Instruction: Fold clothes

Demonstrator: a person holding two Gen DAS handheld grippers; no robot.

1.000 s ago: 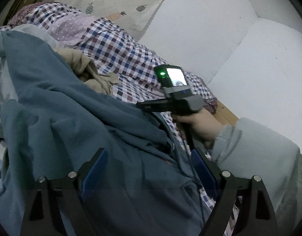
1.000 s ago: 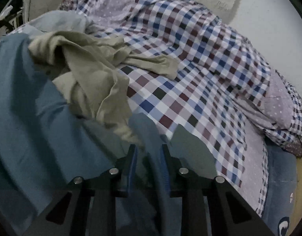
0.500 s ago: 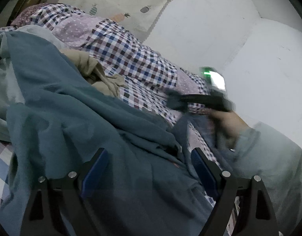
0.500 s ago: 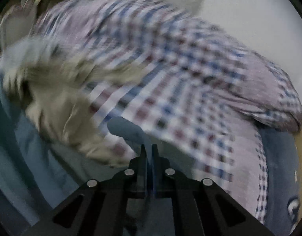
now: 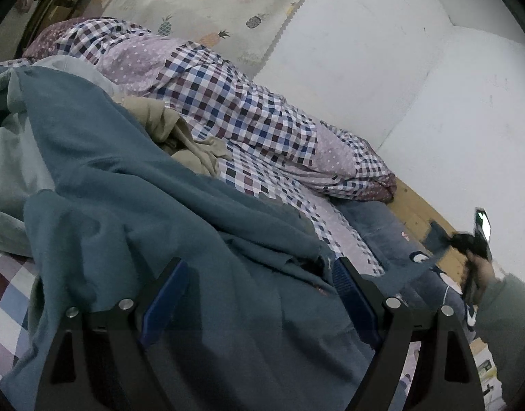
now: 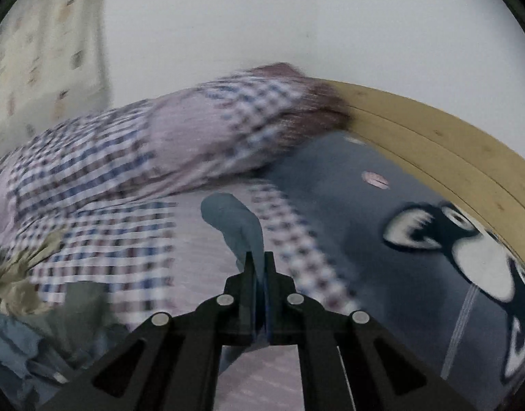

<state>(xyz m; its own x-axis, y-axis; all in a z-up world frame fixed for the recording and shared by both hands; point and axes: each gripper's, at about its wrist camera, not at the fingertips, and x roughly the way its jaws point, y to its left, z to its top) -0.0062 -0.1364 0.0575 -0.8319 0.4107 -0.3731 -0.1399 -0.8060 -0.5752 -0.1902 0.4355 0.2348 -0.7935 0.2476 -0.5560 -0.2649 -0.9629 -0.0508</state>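
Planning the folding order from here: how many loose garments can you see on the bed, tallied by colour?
Teal-blue garment, a corner pinched in the right gripper: 1
Khaki garment: 1
Pale grey-green garment: 1
Total: 3

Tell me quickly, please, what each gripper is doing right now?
Left gripper: open, over the teal garment, gripping nothing.
Right gripper: shut on an edge of the teal garment.

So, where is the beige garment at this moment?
In the left wrist view the beige garment lies crumpled upper left of centre, between the teal garment and the checkered quilt.
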